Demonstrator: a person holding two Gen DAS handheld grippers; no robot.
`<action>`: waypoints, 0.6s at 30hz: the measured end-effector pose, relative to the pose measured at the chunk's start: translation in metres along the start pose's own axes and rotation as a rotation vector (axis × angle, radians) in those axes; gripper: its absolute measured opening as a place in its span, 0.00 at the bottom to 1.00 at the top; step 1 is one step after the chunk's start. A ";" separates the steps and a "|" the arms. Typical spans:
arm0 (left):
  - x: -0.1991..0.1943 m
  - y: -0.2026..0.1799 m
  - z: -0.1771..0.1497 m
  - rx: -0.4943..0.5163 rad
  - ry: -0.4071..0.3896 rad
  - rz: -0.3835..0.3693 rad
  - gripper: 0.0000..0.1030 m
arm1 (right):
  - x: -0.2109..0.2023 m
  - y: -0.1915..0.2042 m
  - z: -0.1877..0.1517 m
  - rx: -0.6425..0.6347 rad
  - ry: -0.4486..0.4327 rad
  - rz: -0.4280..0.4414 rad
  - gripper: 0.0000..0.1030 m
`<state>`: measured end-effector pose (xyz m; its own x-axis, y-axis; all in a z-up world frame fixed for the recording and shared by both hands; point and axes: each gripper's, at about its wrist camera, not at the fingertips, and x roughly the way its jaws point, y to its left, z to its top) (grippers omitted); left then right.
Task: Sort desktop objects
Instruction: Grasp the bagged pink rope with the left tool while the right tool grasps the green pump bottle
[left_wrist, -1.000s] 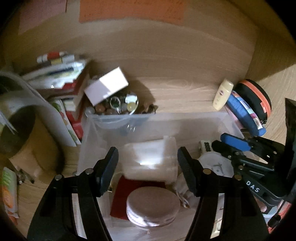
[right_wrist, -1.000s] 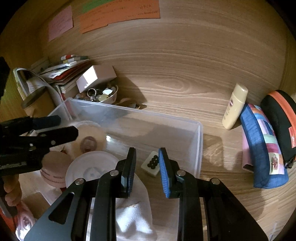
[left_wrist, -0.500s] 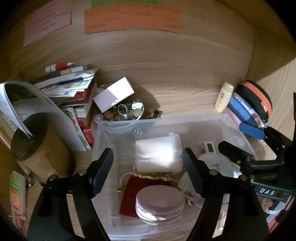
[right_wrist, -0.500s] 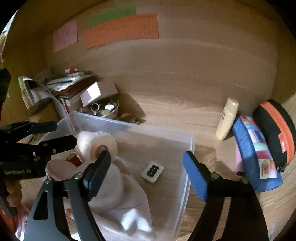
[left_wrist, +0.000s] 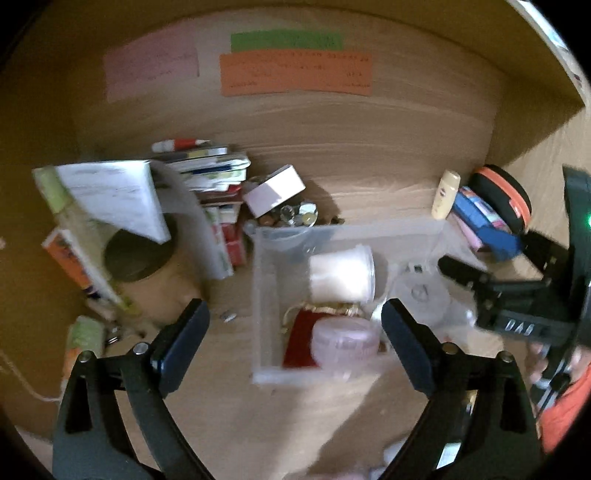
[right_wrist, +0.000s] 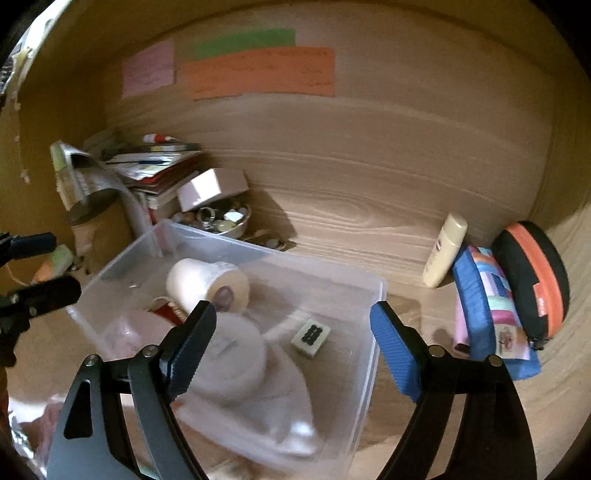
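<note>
Both grippers, left and right, are now drawn back wide open and empty; the bin load appears delivered.

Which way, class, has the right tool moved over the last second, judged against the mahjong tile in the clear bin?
Yes. The right tool has pulled back and up from the mahjong tile, which stays in the clear bin, and it has opened wide.
</note>
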<state>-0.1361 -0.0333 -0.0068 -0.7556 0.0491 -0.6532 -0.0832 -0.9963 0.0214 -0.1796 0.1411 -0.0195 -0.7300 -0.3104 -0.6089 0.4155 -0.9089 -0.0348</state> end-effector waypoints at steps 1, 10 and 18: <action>-0.006 0.000 -0.006 0.009 -0.003 0.006 0.95 | -0.004 0.001 -0.001 0.002 0.004 0.005 0.81; -0.035 -0.002 -0.081 0.039 0.070 -0.001 0.96 | -0.052 0.045 -0.054 -0.088 0.026 0.008 0.90; -0.043 -0.015 -0.139 0.051 0.139 -0.056 0.96 | -0.061 0.083 -0.110 -0.095 0.099 0.060 0.91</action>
<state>-0.0119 -0.0305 -0.0845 -0.6519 0.0911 -0.7528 -0.1585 -0.9872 0.0179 -0.0405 0.1152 -0.0727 -0.6473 -0.3306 -0.6869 0.5097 -0.8577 -0.0676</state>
